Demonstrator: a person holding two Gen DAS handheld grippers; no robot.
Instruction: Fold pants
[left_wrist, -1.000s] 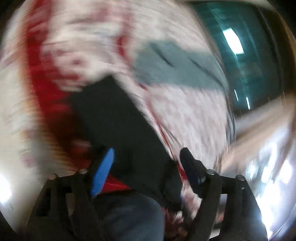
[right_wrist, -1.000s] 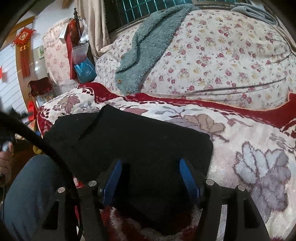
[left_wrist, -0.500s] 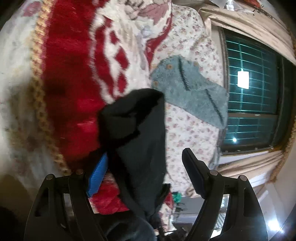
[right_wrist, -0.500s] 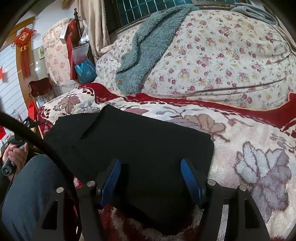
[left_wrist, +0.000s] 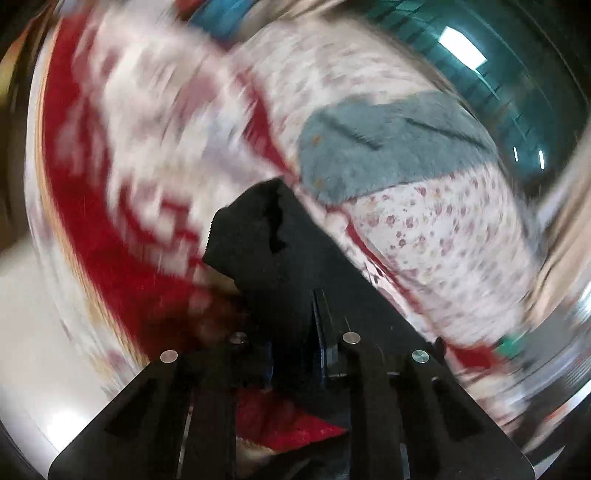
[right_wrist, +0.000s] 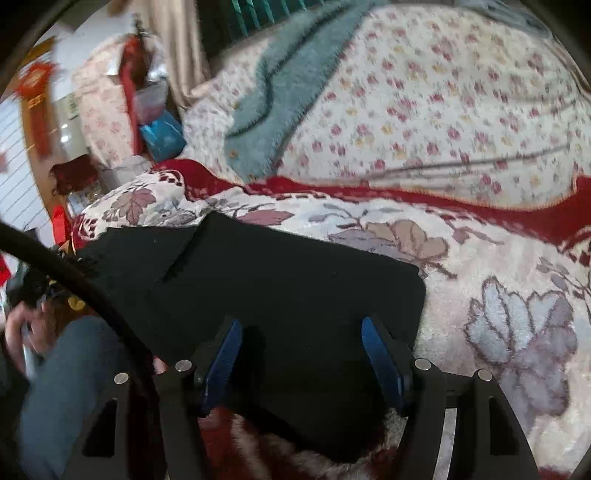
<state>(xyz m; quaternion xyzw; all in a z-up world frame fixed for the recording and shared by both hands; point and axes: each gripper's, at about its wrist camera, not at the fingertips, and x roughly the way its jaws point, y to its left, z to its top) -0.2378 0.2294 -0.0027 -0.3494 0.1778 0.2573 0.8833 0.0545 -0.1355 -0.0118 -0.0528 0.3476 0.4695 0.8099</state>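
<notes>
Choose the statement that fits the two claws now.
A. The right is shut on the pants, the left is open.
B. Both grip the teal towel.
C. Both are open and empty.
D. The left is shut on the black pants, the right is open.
D: the left claw pinches a bunched fold of the black pants, while the right claw has its fingers spread over the flat cloth.

left wrist view: close over the black pants (left_wrist: 280, 254), facing the bed, blurred
right wrist view: low, near the pants (right_wrist: 295, 295)
shared: pants, grey-blue garment (left_wrist: 388, 147)

Blurred and cut-off parts

My left view smeared the blanket (left_wrist: 122, 155) badly; black pants (left_wrist: 273, 243) hid my left gripper (left_wrist: 295, 325) fingertips; the frame cropped my knee (right_wrist: 62, 387).
</notes>
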